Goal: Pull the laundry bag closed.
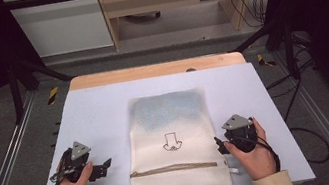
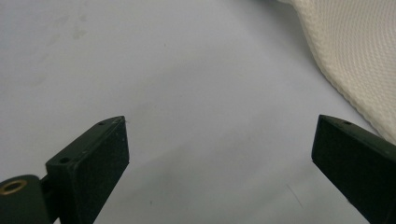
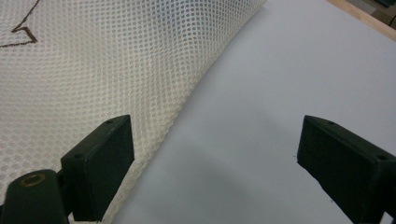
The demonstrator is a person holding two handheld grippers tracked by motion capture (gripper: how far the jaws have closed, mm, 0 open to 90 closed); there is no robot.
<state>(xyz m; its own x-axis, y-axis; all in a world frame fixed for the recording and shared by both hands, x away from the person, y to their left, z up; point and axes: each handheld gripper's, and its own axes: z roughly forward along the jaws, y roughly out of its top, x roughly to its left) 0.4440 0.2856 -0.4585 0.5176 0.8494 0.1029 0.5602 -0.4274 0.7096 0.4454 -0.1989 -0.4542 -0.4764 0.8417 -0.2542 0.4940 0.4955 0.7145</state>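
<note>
A mesh bag [image 1: 173,141] lies flat on the desk [image 1: 95,114], in the middle of it and toward the person's edge. Its zipper [image 1: 172,168] runs across the bag near the end closest to the person, and an arrow mark [image 1: 170,141] sits on the bag behind the zipper. The left tool [image 1: 106,166] rests on the desk left of the bag, just beside its left edge but apart from it. The right tool [image 1: 219,144] stands at the bag's right edge, one jaw over the mesh and the other over bare desk.
</note>
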